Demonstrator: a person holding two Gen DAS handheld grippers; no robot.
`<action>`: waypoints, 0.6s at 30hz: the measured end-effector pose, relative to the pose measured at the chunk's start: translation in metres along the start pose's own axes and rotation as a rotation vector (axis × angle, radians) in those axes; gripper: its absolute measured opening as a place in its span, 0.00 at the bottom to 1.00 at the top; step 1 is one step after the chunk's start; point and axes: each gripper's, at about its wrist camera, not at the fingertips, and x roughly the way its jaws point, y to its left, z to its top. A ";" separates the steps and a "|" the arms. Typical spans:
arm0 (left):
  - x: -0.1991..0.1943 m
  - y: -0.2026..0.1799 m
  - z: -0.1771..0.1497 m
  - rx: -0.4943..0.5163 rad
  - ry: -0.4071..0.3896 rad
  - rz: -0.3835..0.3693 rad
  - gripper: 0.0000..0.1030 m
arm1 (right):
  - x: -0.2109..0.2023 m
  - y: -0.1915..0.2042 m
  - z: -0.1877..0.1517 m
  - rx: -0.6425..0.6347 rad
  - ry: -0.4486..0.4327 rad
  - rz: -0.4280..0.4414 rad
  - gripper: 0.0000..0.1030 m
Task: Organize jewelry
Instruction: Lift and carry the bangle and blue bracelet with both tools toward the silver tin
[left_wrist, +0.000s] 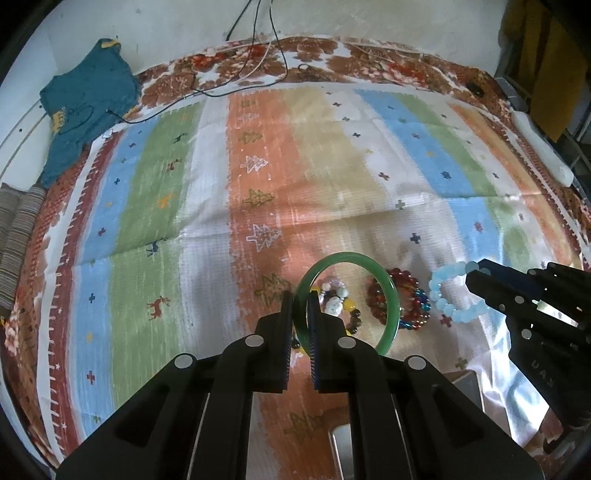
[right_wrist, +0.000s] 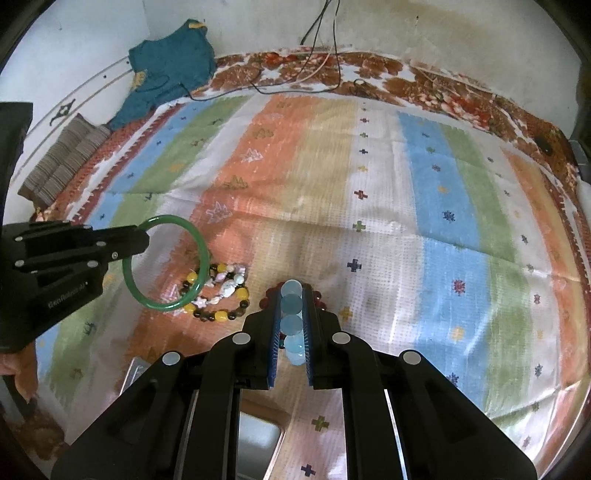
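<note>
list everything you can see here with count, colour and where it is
green bangle: 1, green, held off the cloth in the left gripper
pale blue bead bracelet: 1, light blue, held in the right gripper
red bead bracelet: 1, red with blue beads, on the cloth
mixed bead bracelet: 1, yellow, brown and white, on the cloth
striped cloth: 1, multicolour stripes, covering the surface
teal garment: 1, teal, far left corner
cables: several, black and white, far edge
left gripper: 1, black, shut on the bangle
right gripper: 1, black, shut on the blue beads
</note>
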 end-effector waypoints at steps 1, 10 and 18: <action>-0.003 -0.001 -0.001 0.001 -0.004 -0.005 0.07 | -0.003 0.000 -0.001 0.005 -0.006 0.002 0.12; -0.030 -0.012 -0.017 0.014 -0.045 -0.027 0.07 | -0.026 0.004 -0.013 -0.007 -0.042 -0.014 0.12; -0.051 -0.017 -0.032 0.014 -0.076 -0.042 0.07 | -0.041 0.012 -0.024 -0.024 -0.068 -0.011 0.12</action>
